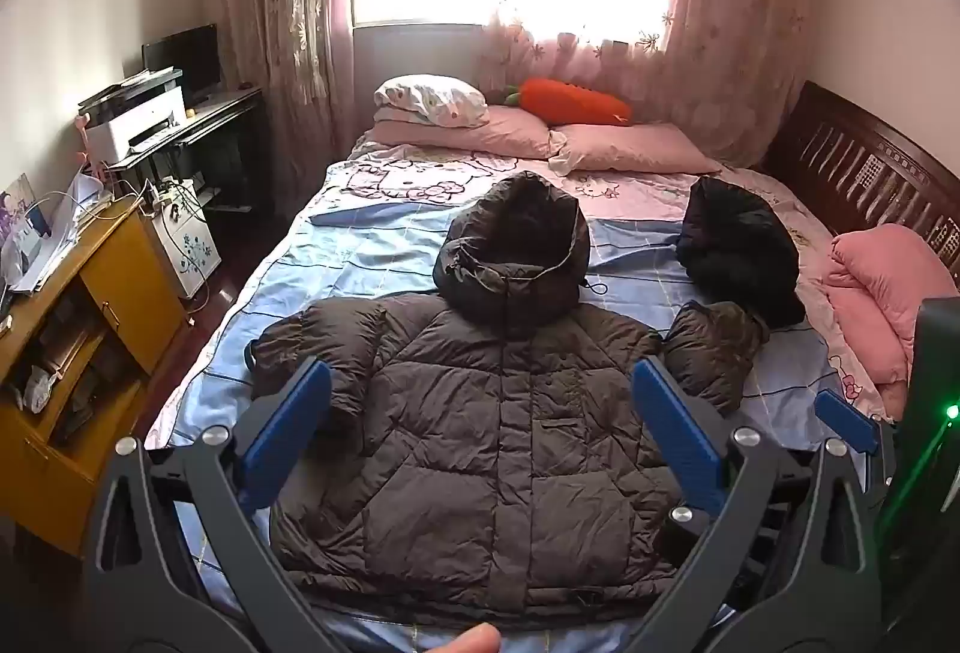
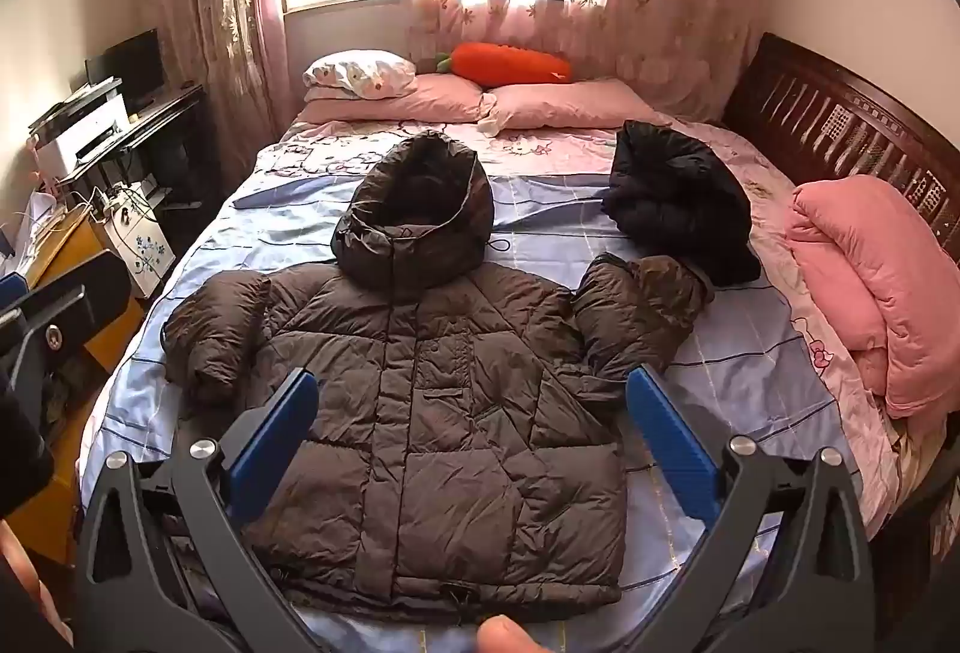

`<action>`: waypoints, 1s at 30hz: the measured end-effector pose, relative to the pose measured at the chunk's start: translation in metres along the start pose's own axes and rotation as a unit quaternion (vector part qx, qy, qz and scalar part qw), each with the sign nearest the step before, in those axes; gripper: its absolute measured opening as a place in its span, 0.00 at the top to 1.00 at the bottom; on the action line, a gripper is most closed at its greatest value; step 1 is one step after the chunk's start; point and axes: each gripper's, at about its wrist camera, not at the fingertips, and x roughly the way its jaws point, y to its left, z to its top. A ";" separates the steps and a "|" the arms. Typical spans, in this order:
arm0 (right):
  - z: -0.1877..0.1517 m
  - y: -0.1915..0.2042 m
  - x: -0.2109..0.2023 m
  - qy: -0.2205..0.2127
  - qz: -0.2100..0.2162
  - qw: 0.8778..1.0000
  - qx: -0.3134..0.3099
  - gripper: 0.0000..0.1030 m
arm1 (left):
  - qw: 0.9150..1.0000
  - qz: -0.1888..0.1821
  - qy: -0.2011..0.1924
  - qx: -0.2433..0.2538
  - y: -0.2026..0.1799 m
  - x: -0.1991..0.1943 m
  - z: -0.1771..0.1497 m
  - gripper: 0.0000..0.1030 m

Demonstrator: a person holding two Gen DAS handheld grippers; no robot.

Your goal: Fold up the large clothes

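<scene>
A large dark brown hooded puffer jacket [image 1: 480, 431] lies flat, front up, on the blue sheet of the bed [image 1: 360, 257]; it also shows in the right wrist view [image 2: 444, 413]. Its hood [image 1: 516, 245] points toward the pillows and both sleeves are bent in beside the body. My left gripper [image 1: 483, 374] is open and empty, held above the jacket's lower half. My right gripper [image 2: 474, 383] is open and empty, also above the jacket. The right gripper's blue pad [image 1: 846, 419] shows at the right of the left wrist view.
A black jacket [image 2: 678, 197] lies bundled at the bed's right, beside the brown sleeve. A folded pink quilt [image 2: 876, 287] sits by the wooden headboard [image 2: 840, 125]. Pillows [image 2: 540, 104] and a carrot plush [image 2: 510, 62] lie at the far end. A yellow cabinet [image 1: 90, 317] and desk [image 1: 198, 125] stand left.
</scene>
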 end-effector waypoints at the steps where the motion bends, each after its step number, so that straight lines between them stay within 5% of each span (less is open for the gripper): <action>1: 0.000 0.000 0.000 0.000 0.001 1.000 0.000 0.01 | 1.000 -0.001 0.000 -0.001 0.000 0.000 0.000 0.02; 30: -0.001 0.003 0.001 0.001 0.002 1.000 0.000 0.01 | 1.000 0.002 -0.003 -0.001 0.002 -0.001 0.004 0.02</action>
